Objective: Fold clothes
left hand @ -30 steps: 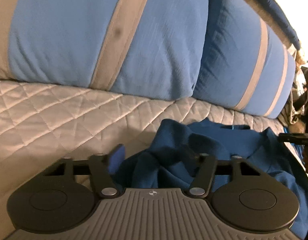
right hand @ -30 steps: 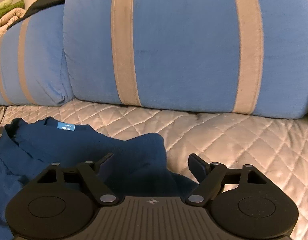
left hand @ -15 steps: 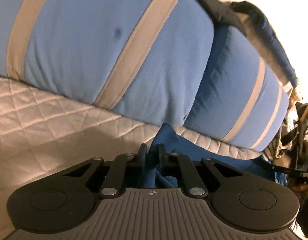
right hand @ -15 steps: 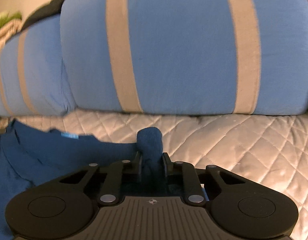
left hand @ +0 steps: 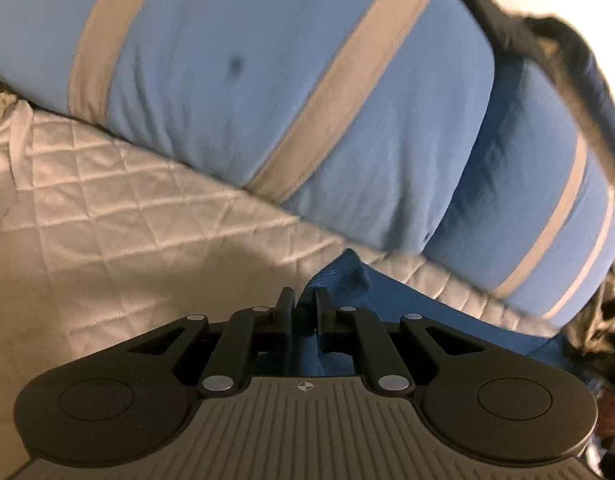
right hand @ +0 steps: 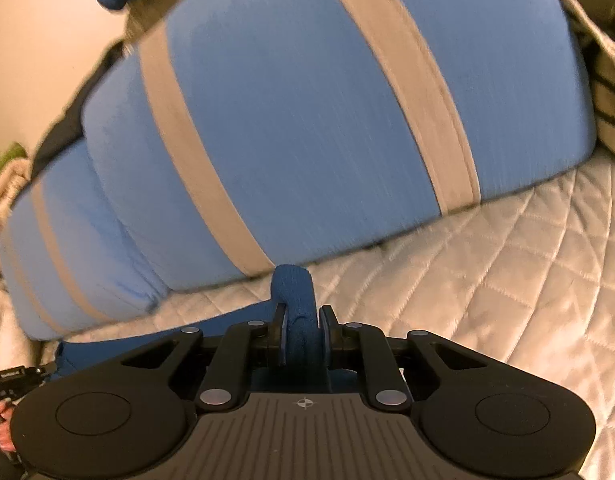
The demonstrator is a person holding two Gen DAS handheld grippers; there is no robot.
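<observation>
A dark blue garment point(left hand: 435, 312) lies on a quilted beige cover point(left hand: 127, 240), below blue cushions. In the left wrist view my left gripper point(left hand: 305, 300) is shut on a bunched corner of the garment, which pokes up past the fingertips. In the right wrist view my right gripper point(right hand: 303, 320) is shut on a thick rolled fold of the same blue garment point(right hand: 295, 300); the rest of the cloth trails off to the left under the gripper body. Both views are tilted and blurred.
Two large blue cushions with beige stripes point(left hand: 267, 100) point(right hand: 307, 120) stand against the back. Dark clothing point(left hand: 547, 40) lies on top of them. A striped beige fabric point(right hand: 603, 80) sits at the right. A hand with the other gripper point(right hand: 11, 376) shows at lower left.
Both grippers went from open over the garment to shut on bunches of its cloth. Both have since rolled and shifted, so the cushions now look slanted.
</observation>
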